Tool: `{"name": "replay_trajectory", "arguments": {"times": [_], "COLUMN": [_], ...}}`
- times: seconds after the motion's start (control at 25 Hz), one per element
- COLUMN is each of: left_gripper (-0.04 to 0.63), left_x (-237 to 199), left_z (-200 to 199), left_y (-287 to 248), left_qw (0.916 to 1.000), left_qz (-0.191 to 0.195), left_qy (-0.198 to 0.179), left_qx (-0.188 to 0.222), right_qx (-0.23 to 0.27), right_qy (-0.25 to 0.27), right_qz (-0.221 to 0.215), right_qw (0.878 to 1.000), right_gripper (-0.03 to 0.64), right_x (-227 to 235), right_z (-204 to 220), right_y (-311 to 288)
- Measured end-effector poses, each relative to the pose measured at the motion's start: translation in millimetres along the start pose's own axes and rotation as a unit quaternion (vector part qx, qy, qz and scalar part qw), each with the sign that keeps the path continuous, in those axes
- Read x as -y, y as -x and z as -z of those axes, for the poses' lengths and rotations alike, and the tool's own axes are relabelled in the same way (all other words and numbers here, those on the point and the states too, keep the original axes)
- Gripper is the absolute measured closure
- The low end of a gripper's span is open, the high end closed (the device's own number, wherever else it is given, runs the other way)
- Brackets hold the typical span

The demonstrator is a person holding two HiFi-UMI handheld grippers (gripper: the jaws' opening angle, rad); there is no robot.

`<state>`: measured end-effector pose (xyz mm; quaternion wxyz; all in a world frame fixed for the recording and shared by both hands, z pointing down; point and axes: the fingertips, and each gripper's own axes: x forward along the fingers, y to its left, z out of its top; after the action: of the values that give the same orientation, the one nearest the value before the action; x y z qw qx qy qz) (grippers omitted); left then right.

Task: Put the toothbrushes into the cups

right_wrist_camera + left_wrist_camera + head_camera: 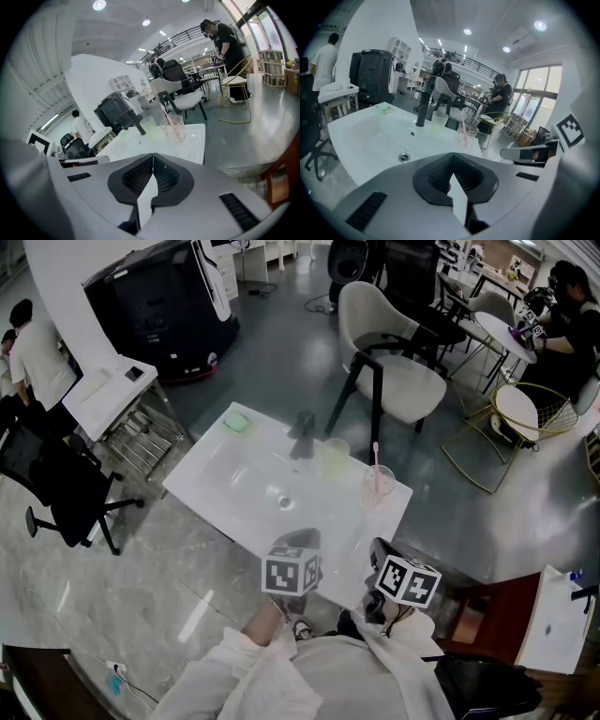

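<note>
My right hand-held gripper (152,158) fills the lower half of the frame. Its jaws are closed tip to tip with nothing between them. Just above them, near centre, the white surface (192,140) carries a clear cup (174,130) with a pink toothbrush (166,117) leaning in it. A pale green cup (147,124) stands to its left, and a black faucet (138,125) further left. A white chair (185,96) stands behind.

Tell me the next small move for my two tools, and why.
Probably hold both back: the pink toothbrush already stands in the clear cup, no other toothbrush shows on the sink top, and the left tool and right tool are shut, empty.
</note>
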<state>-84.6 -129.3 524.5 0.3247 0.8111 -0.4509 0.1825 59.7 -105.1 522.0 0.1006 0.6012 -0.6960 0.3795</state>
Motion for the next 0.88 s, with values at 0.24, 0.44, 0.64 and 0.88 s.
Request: {"name": "replay_trajectory", "arguments": {"times": [0.24,0.44,0.64,0.88], "left_gripper": [0.588,0.588,0.588,0.588], "left_x": [2,9,28,55], "left_z": [-3,-1,9,27], "left_y": [-4,-10,-24,-48], "left_qw": [1.0000,0.9998,0.9987,0.9950], "left_qz": [-0.004,0.004,0.025,0.051], "left_qy": [-0.004,-0.012,-0.025,-0.042], "left_qx": [-0.004,-0.014,-0.038,-0.074], "right_qx": [-0.001,0.001,0.004,0.004], "right_qy": [0.000,-0.005,-0.015,-0.037], "right_qz": [0.001,0.002,0.018,0.042], "right_qw": [1.000,1.000,1.000,0.998], "right_gripper": [0.592,0.592,0.592,0.592], "right_x": [4,8,26,58], "right_z": [-4,-6,-6,0], "right_y": [-1,0,6,16]}}
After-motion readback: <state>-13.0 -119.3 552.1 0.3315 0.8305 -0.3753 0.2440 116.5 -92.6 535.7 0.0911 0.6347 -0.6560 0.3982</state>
